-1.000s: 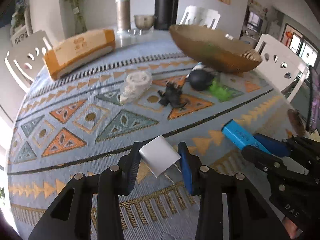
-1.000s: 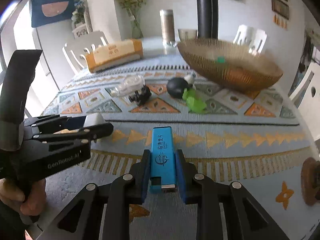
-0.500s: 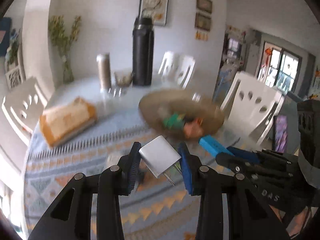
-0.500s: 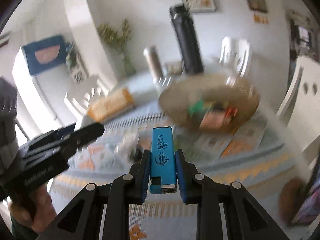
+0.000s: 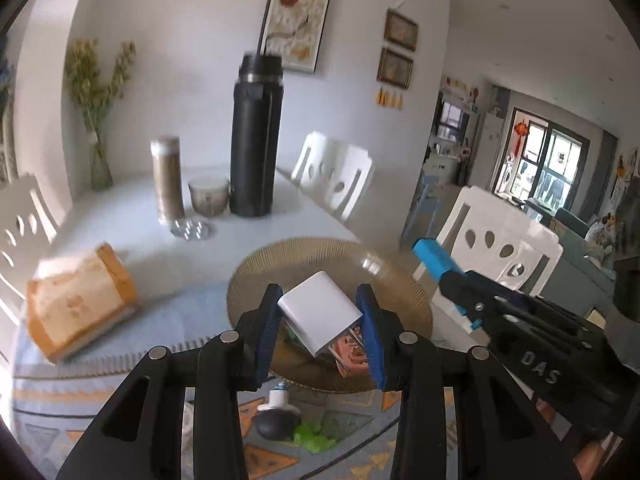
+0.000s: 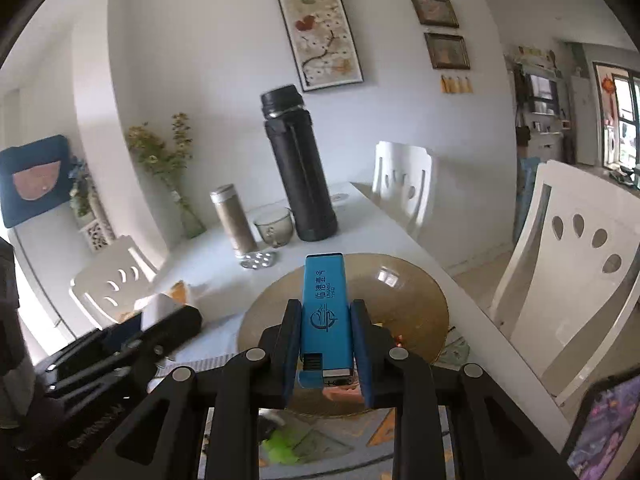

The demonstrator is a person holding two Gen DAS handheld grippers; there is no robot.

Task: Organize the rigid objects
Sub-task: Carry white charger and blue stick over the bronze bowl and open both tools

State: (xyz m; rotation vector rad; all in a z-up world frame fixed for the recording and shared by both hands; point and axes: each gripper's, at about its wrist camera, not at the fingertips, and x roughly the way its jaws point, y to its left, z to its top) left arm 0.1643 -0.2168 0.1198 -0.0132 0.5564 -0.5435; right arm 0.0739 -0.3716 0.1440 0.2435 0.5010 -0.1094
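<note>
At the left, an orange tissue pack is seen lying on the table. A white charger block is clamped in the left gripper, held over the woven bowl. Farther right, a blue lighter printed "LINGANG YIHAO" is gripped by the right gripper, also above the bowl; "DAS" is read on that gripper's body.

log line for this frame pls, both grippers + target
left gripper: shut on white charger | right gripper: shut on blue lighter | both raised near woven bowl | nothing released
</note>
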